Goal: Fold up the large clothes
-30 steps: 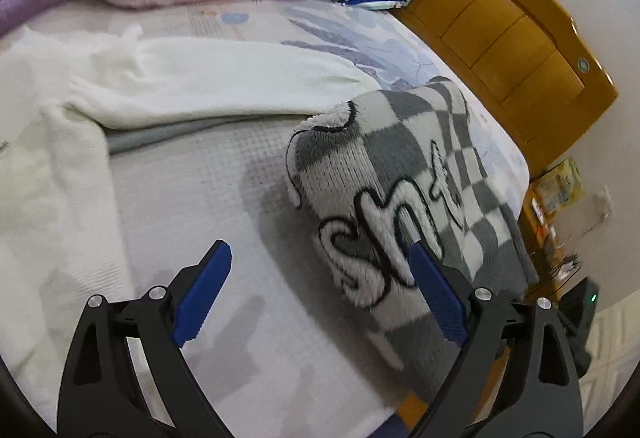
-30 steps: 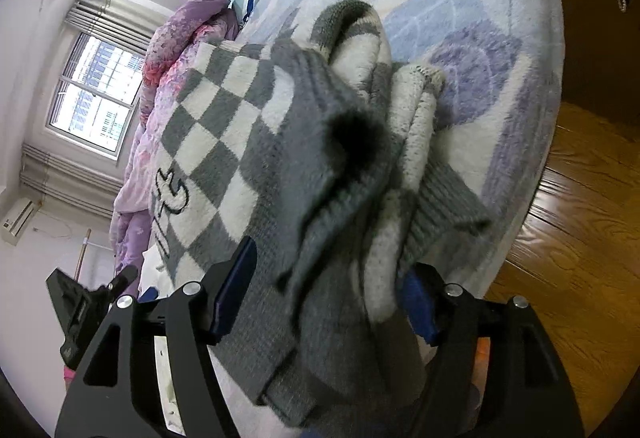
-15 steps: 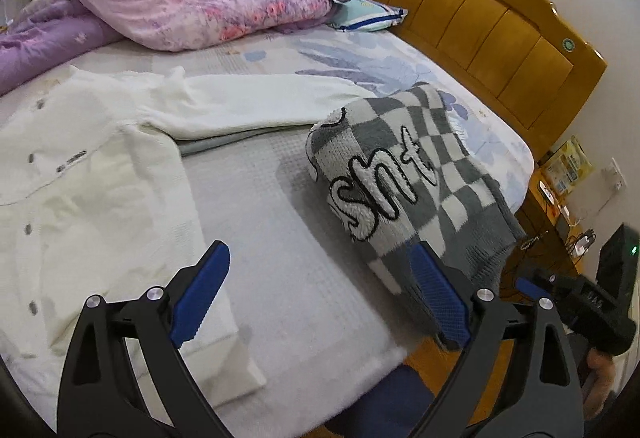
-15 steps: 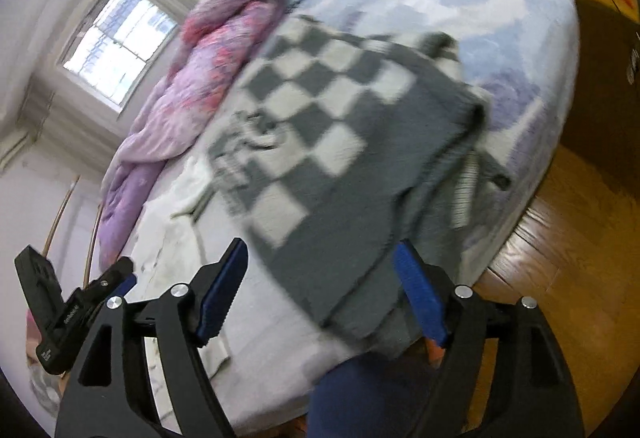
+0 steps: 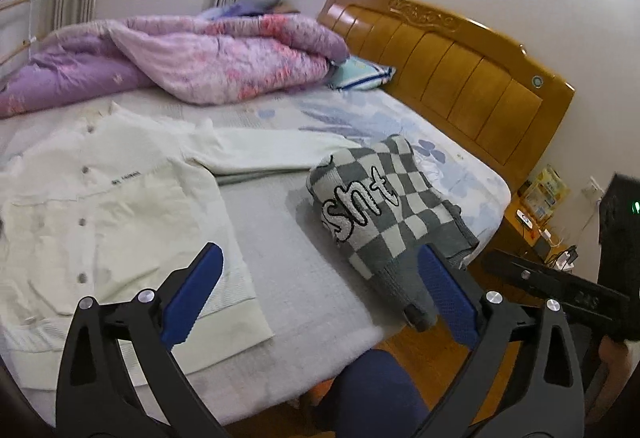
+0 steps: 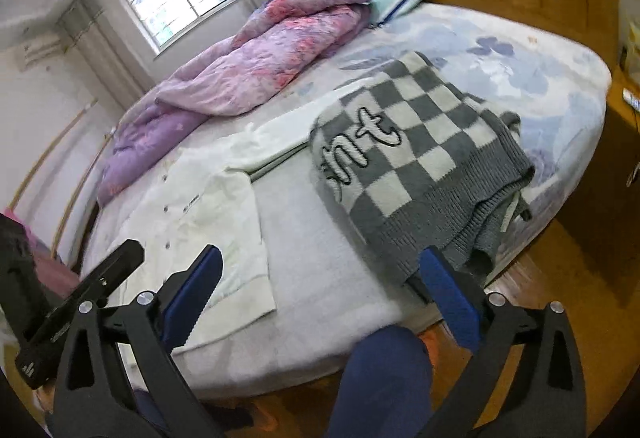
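Left tongs [image 5: 318, 290]: apart, holding nothing, over the near edge of the bed [image 5: 304, 278].
Right tongs [image 6: 320, 290]: apart, holding nothing, over the same near edge.
Checked sweater [image 5: 384, 206]: folded, grey and white, on the bed's right side, just beyond the right fingers of both tongs; its long axis runs from the near right edge toward far left.
Writing: looped white letters outlined in black, "shnt" legible.
White cardigan [image 5: 104, 214]: flat at left, small dark chest label unreadable.
Quilt [image 5: 192, 58]: purple, heaped far.
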`<action>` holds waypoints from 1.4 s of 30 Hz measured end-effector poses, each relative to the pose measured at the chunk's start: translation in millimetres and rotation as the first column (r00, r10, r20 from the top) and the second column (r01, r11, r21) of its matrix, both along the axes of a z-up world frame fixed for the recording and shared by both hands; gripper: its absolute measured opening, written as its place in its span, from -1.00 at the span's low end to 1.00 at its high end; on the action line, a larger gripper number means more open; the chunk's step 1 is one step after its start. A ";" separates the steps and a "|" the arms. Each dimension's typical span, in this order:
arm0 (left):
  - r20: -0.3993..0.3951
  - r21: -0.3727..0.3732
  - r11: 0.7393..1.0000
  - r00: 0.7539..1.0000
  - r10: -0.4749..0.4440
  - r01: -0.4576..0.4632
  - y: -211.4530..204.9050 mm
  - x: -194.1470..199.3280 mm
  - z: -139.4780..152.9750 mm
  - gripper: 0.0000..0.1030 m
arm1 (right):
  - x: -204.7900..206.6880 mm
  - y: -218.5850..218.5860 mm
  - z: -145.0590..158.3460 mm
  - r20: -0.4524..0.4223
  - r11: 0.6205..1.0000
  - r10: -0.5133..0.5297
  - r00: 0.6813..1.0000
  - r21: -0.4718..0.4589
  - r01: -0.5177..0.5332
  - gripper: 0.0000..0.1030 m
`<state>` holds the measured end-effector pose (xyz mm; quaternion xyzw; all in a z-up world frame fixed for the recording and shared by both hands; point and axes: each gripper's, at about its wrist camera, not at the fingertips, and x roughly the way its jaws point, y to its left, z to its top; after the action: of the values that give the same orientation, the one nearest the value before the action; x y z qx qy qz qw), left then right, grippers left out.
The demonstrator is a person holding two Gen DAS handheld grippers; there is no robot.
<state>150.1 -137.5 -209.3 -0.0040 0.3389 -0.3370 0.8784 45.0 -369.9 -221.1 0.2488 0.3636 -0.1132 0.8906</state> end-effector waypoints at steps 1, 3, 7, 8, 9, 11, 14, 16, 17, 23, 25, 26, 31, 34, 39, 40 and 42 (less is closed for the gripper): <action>0.031 0.011 1.000 0.999 0.016 -0.017 7.4 -8.6 5.4 0.90 | -2.8 5.6 4.4 0.004 1.000 0.006 1.000 -0.015 -0.006 0.85; 0.071 0.016 0.999 0.997 0.032 -0.033 20.3 -20.3 14.3 0.90 | -11.0 17.6 14.7 0.033 1.000 0.021 0.999 -0.022 -0.021 0.85; 0.137 -0.014 0.997 0.987 0.080 -0.079 51.7 -42.7 35.2 0.90 | -25.0 42.6 39.5 0.089 0.995 0.046 0.995 -0.093 -0.037 0.85; 0.149 -0.024 0.996 0.984 0.093 -0.091 58.8 -46.9 40.3 0.90 | -28.3 51.0 47.3 0.103 0.991 0.059 0.993 -0.125 -0.046 0.85; 0.171 -0.025 0.992 0.977 0.127 -0.125 67.3 -52.8 48.0 0.90 | -32.3 59.6 55.2 0.121 0.986 0.073 0.990 -0.155 -0.054 0.85; 0.213 -0.026 0.981 0.958 0.192 -0.191 80.1 -61.9 59.3 0.91 | -38.7 74.1 68.3 0.150 0.977 0.093 0.984 -0.207 -0.061 0.85; 0.244 -0.067 0.971 0.939 0.241 -0.231 98.3 -75.5 74.8 0.91 | -47.1 92.3 84.0 0.179 0.962 0.129 0.975 -0.262 -0.079 0.85; 0.237 -0.085 0.971 0.943 0.236 -0.222 106.2 -81.4 81.7 0.91 | -52.6 104.3 92.4 0.193 0.948 0.155 0.969 -0.304 -0.091 0.85; 0.249 -0.081 0.968 0.935 0.252 -0.239 108.8 -85.7 85.3 0.91 | -55.6 110.9 96.2 0.201 0.941 0.167 0.965 -0.324 -0.096 0.85; 0.313 -0.076 0.962 0.910 0.271 -0.261 119.6 -111.4 109.1 0.91 | -73.0 132.5 115.7 0.267 0.907 0.211 0.940 -0.413 -0.086 0.85; 0.323 -0.086 0.959 0.903 0.285 -0.272 124.6 -115.8 115.1 0.91 | -75.8 135.1 119.0 0.279 0.901 0.218 0.935 -0.426 -0.083 0.85; 0.331 -0.090 0.955 0.896 0.295 -0.281 126.4 -118.7 118.5 0.91 | -76.5 136.4 119.8 0.282 0.900 0.222 0.933 -0.428 -0.085 0.85; 0.371 -0.067 0.950 0.877 0.307 -0.304 125.2 -129.1 127.3 0.91 | -79.4 138.1 120.7 0.306 0.900 0.226 0.925 -0.428 -0.078 0.85; 0.369 -0.075 0.951 0.877 0.307 -0.301 126.7 -133.4 129.9 0.91 | -79.2 138.6 120.9 0.313 0.899 0.231 0.921 -0.430 -0.080 0.85; 0.406 -0.079 0.943 0.854 0.327 -0.324 127.1 -140.9 134.4 0.91 | -79.9 139.8 121.0 0.320 0.897 0.240 0.917 -0.433 -0.084 0.85; 0.412 -0.078 0.942 0.850 0.328 -0.326 126.4 -143.0 135.0 0.91 | -81.3 140.3 121.4 0.324 0.898 0.241 0.915 -0.433 -0.083 0.85; 0.419 -0.071 0.943 0.848 0.325 -0.326 125.0 -144.7 135.4 0.91 | -82.5 140.9 121.8 0.326 0.897 0.239 0.914 -0.435 -0.079 0.85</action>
<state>5.4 -12.5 -73.9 0.0134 0.1345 -0.1757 0.9751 -37.5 -229.1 -99.3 0.0407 0.1757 -0.0635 0.9816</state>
